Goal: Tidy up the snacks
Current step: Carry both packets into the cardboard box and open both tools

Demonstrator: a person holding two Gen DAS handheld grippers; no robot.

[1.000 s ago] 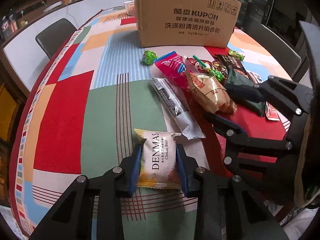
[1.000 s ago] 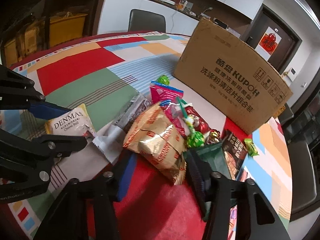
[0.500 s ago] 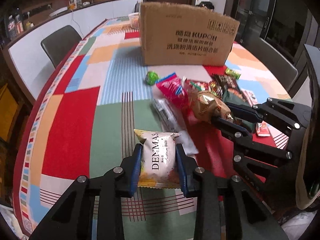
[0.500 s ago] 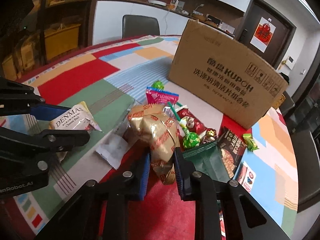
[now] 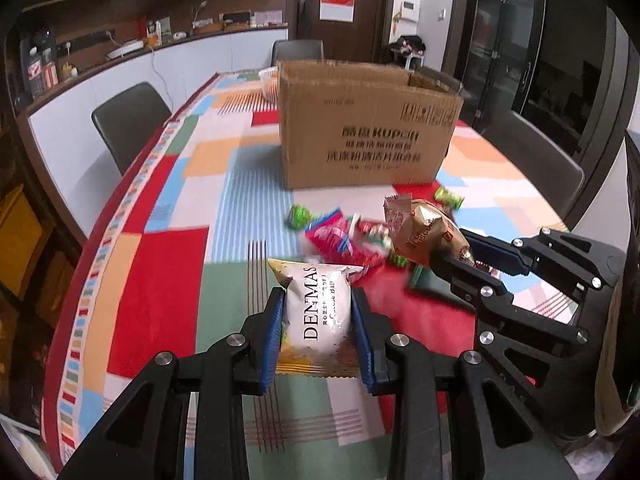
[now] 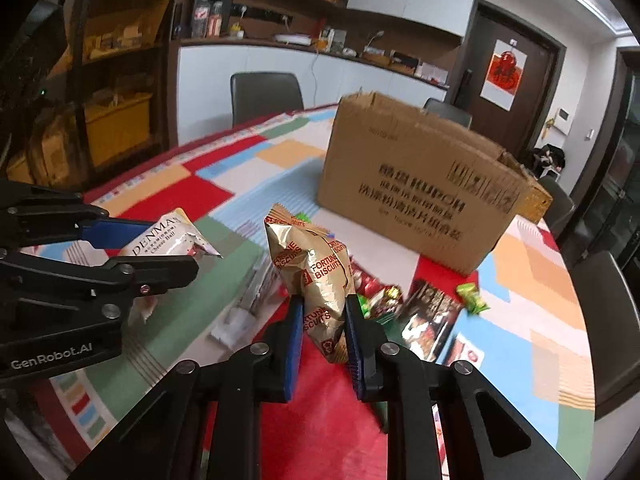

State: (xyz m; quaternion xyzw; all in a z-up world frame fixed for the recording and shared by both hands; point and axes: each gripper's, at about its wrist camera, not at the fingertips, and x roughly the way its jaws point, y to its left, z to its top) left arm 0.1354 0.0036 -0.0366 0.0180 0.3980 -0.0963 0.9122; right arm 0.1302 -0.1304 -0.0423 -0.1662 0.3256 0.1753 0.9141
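Note:
My left gripper (image 5: 318, 304) is shut on a white DENMAS cheese ball packet (image 5: 320, 312) and holds it above the table; the packet also shows in the right wrist view (image 6: 168, 238). My right gripper (image 6: 322, 312) is shut on a gold Fortune Biscuits bag (image 6: 316, 268), lifted off the table, seen also in the left wrist view (image 5: 424, 236). An open brown cardboard box (image 5: 364, 128) stands behind the snack pile, also in the right wrist view (image 6: 416, 188). Loose snacks stay on the cloth: a pink packet (image 5: 336, 238), green candies (image 5: 298, 216) and a dark packet (image 6: 432, 316).
The table wears a multicoloured patchwork cloth (image 5: 160, 280). A long clear wrapper (image 6: 248, 304) lies by the pile. Dark chairs (image 5: 128, 120) stand around the table. A white basket (image 5: 270, 80) sits behind the box.
Both grippers have risen with their packets off the table. The right gripper, open a second ago, closed on the gold bag and lifted it.

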